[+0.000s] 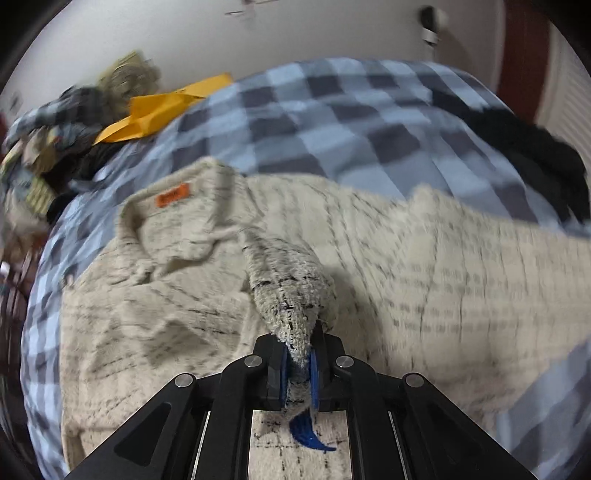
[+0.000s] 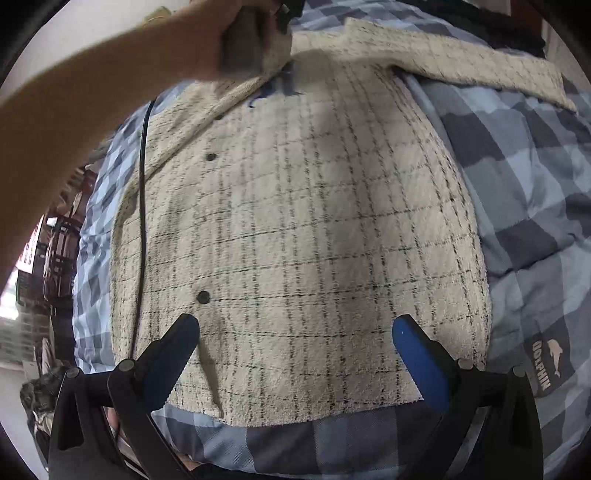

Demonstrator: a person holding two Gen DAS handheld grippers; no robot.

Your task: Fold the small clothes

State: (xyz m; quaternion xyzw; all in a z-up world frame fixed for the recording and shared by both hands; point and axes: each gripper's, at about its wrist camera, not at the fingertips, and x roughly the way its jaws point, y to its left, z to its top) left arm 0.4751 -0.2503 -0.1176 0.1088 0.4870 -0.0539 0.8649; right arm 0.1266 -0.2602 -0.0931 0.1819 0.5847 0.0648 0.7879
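Black-armed, blue-padded left tool (image 1: 298, 363) clamped on a bunched fold of the cream checked jacket (image 1: 207, 295). Right tool (image 2: 295, 354) spread wide apart, empty, over the jacket's buttoned front, fingers (image 2: 417, 354) just above the cloth. Jacket spread flat on a bed under a blue-and-grey checked duvet (image 1: 332, 110). Beyond: yellow envelope (image 1: 155, 114), heap of clothes (image 1: 48, 122), dark garment (image 1: 532, 147), white wall (image 1: 295, 33).

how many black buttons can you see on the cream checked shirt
2 on the shirt in the right wrist view: one button higher up, another button lower near the hem. More may be hidden under the folded fabric.
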